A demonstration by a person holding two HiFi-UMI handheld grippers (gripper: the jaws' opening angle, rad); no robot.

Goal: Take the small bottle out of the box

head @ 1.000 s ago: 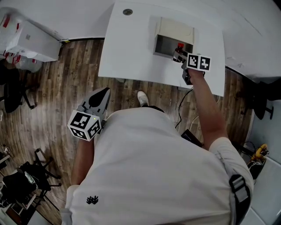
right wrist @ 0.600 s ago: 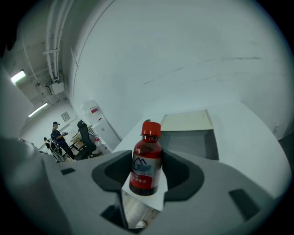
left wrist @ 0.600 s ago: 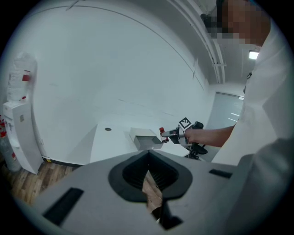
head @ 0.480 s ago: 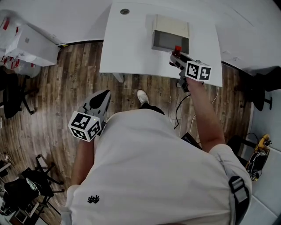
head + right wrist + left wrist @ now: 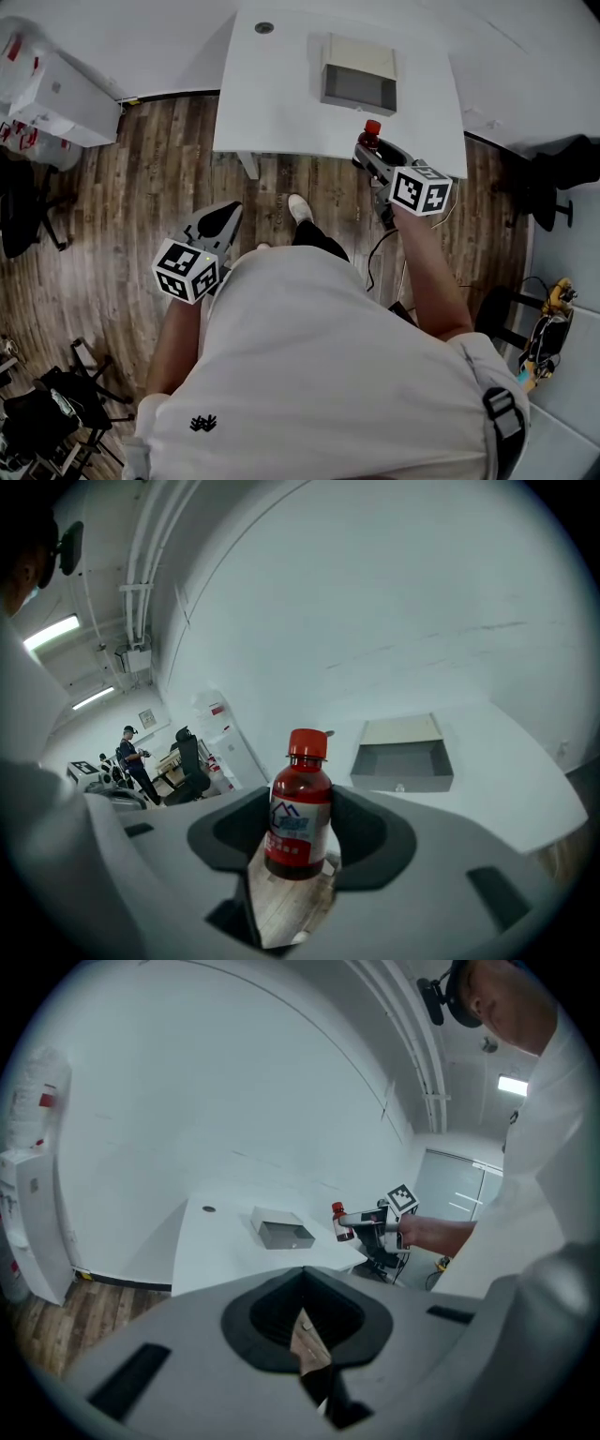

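Observation:
The small bottle [image 5: 371,132], dark red with a red cap and a white label, stands upright between the jaws of my right gripper [image 5: 367,152], which is shut on its body [image 5: 298,810]. It hangs just beyond the near edge of the white table [image 5: 272,94]. The grey open box [image 5: 358,82] lies on the table behind it, its dark inside [image 5: 403,758] showing nothing in it. My left gripper [image 5: 228,208] hangs low over the wooden floor at my left side; its jaw tips meet with nothing between them [image 5: 302,1271]. From the left gripper view the bottle [image 5: 337,1223] shows beside the box [image 5: 281,1233].
A round grommet [image 5: 264,28] sits near the table's far edge. A white cabinet [image 5: 56,89] stands at the left wall, with a black chair [image 5: 19,202] near it. Cables [image 5: 380,246] trail under the table. A person [image 5: 131,749] stands far off by desks.
My right gripper has carried the bottle from the box's front right corner back past the table's near edge. The left gripper has stayed where it was.

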